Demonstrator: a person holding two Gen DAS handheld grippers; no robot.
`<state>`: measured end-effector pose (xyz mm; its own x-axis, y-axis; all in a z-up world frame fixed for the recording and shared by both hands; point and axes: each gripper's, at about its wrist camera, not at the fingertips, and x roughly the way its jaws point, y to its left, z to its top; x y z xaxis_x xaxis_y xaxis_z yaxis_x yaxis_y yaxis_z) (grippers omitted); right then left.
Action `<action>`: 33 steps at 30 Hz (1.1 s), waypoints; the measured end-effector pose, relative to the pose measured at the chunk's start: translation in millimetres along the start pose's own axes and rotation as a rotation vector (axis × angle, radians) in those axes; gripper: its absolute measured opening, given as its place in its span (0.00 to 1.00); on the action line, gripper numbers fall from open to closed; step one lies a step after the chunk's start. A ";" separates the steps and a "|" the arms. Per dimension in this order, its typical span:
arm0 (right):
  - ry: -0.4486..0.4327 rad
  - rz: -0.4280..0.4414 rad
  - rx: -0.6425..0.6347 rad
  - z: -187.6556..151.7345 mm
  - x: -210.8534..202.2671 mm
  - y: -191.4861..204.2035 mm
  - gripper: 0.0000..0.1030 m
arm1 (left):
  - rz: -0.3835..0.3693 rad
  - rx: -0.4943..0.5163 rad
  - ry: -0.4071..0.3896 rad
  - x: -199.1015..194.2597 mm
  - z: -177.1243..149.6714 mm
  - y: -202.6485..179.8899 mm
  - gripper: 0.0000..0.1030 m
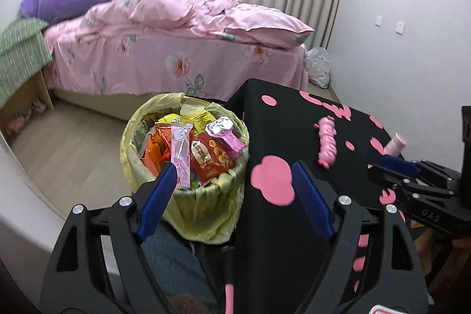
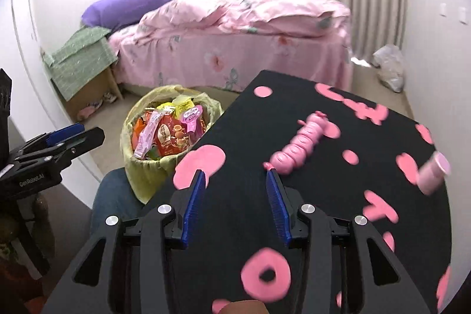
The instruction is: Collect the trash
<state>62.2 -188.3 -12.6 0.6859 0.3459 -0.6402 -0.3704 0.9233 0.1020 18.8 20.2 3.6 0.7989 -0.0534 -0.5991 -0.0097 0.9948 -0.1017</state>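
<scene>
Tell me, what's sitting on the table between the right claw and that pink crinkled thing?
Nothing. In the right wrist view, only bare black tablecloth with pink patches lies between the open right gripper and the pink wrapper.

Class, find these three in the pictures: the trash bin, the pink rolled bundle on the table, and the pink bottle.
Trash bin [image 1: 206, 211]: left wrist view, yellow liner on its front wall.
Pink bundle [image 2: 300, 144]: right wrist view, mid-length.
Pink bottle [image 1: 396, 143]: left wrist view, its body.
</scene>
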 end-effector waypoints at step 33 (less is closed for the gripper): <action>-0.080 -0.063 0.018 -27.9 -52.8 18.4 0.40 | 0.109 0.027 0.005 -36.4 -16.7 -12.7 0.74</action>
<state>1.7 -194.3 1.8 0.7554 0.2985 -0.5833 -0.3140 0.9463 0.0776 -20.3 8.0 13.4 0.7913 0.0547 -0.6090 -0.0802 0.9967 -0.0146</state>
